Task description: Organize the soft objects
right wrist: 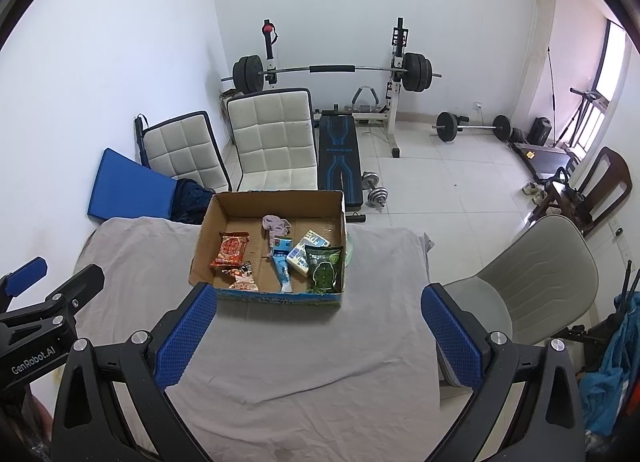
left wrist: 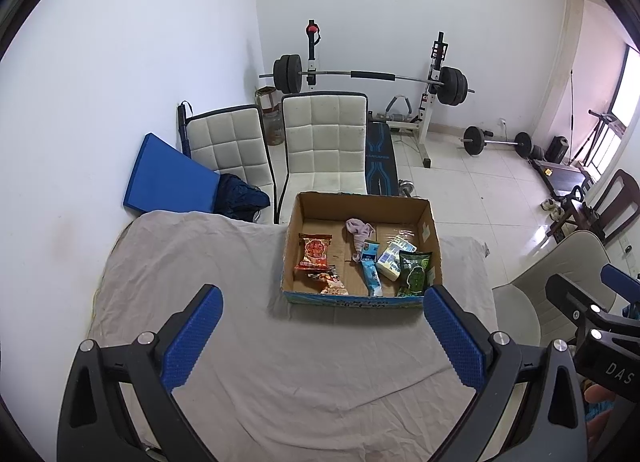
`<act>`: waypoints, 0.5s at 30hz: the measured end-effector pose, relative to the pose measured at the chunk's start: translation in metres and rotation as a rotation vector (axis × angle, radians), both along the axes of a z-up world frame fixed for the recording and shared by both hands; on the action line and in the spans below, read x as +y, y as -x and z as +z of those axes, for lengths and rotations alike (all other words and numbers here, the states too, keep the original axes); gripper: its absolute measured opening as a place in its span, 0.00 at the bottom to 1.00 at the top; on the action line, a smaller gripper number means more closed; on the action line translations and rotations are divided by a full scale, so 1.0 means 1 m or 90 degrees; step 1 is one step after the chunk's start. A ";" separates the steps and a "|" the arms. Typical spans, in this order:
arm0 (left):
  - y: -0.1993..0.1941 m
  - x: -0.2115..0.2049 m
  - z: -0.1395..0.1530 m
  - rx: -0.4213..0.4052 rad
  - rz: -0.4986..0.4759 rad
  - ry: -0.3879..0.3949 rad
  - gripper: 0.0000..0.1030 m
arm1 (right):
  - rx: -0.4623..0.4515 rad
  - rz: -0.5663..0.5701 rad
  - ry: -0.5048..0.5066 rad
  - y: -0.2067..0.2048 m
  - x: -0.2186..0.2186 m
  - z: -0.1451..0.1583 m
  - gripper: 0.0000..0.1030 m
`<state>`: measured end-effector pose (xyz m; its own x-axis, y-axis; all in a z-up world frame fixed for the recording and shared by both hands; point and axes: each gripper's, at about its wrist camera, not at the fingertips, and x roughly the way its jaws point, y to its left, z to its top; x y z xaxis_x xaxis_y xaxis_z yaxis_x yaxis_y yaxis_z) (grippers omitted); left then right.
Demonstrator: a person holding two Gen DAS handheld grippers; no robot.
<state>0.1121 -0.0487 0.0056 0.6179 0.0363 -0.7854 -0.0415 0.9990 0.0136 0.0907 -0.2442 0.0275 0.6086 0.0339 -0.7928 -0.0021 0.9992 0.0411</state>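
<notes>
Soft objects lie together in an open cardboard box (left wrist: 362, 248) that sits toward the far edge of the table (left wrist: 248, 342), which is draped in a grey cloth. Inside, from left to right, are a red snack packet (left wrist: 315, 252) (right wrist: 231, 249), a smaller orange packet (left wrist: 329, 282) just in front of it, a crumpled pink cloth (left wrist: 359, 233) (right wrist: 274, 224) near the back, a light-blue tube-shaped pouch (left wrist: 370, 268) (right wrist: 281, 264), a white and blue pack (left wrist: 393, 257), and a dark green bag (left wrist: 415, 271) (right wrist: 325, 268) in the near right corner. The green bag carries pale lettering too small to read.

The left tool (left wrist: 322, 336) hovers over the bare cloth in front of the box, its blue pads spread wide and gripping nothing. The right tool (right wrist: 318, 336) hangs beside it, equally wide and empty. In the right wrist view the left tool's body reads "GenRobot.AI"; the other view shows "DAS" on the right one.

Behind the table stand two white padded chairs (left wrist: 320, 142), a blue mat (left wrist: 168, 178) against the wall, and a barbell rack (left wrist: 372, 78). A beige chair (right wrist: 532, 274) stands at the table's right side. The cloth in front of the box is open.
</notes>
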 end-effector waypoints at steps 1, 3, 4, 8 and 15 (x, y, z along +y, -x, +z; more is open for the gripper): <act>0.000 0.000 0.000 0.000 -0.001 0.000 1.00 | 0.000 0.000 0.002 0.000 0.001 0.000 1.00; 0.000 0.000 0.000 0.000 0.001 0.001 1.00 | 0.001 0.000 0.001 -0.001 0.001 -0.001 1.00; 0.000 0.000 0.000 0.000 0.001 0.001 1.00 | 0.000 -0.001 0.001 0.000 0.001 -0.001 1.00; 0.000 0.000 0.000 0.001 0.001 0.002 1.00 | 0.000 -0.001 0.001 0.000 0.000 -0.001 1.00; 0.000 0.000 -0.001 0.001 0.000 0.001 1.00 | 0.005 0.002 -0.003 -0.001 -0.002 -0.003 1.00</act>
<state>0.1121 -0.0486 0.0050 0.6163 0.0359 -0.7867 -0.0420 0.9990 0.0126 0.0916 -0.2466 0.0246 0.6020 0.0387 -0.7975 -0.0042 0.9990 0.0453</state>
